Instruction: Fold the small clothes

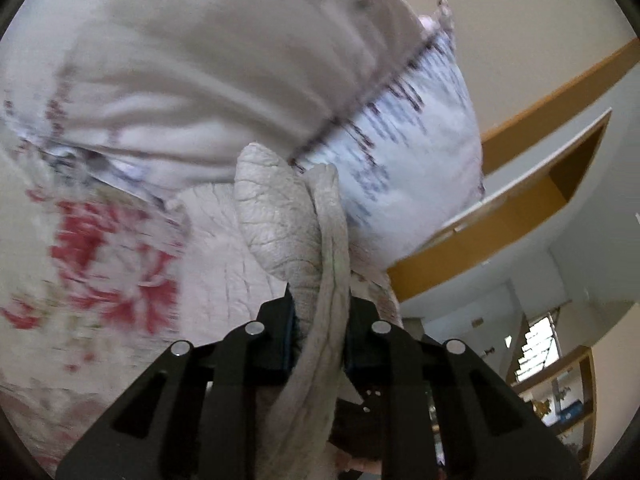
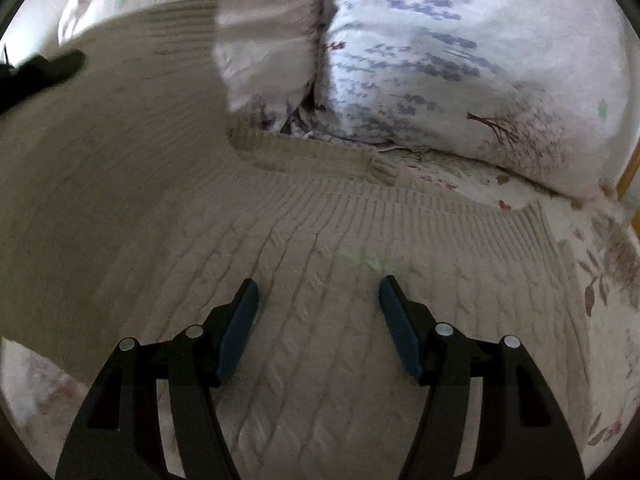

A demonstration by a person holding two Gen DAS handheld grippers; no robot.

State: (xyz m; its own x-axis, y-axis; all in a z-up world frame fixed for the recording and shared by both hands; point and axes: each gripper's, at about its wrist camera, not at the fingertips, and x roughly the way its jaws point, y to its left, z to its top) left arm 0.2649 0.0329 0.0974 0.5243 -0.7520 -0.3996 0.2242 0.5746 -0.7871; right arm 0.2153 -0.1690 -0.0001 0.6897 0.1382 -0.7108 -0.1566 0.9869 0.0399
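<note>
A beige cable-knit sweater (image 2: 320, 280) lies on the bed, ribbed hem toward the pillows. Its left part (image 2: 100, 140) is lifted and hangs as a flap. My left gripper (image 1: 320, 304) is shut on a bunched edge of the sweater (image 1: 288, 216), held up above the bed; it also shows as a dark shape at the left of the right wrist view (image 2: 40, 72). My right gripper (image 2: 318, 292) is open and empty, low over the flat part of the sweater, fingers (image 2: 240, 328) apart.
Two floral pillows (image 2: 460, 72) lie behind the sweater. A floral bedsheet (image 2: 600, 280) shows to the right and in the left wrist view (image 1: 112, 264). A wooden headboard and shelf (image 1: 540, 152) stand by the wall.
</note>
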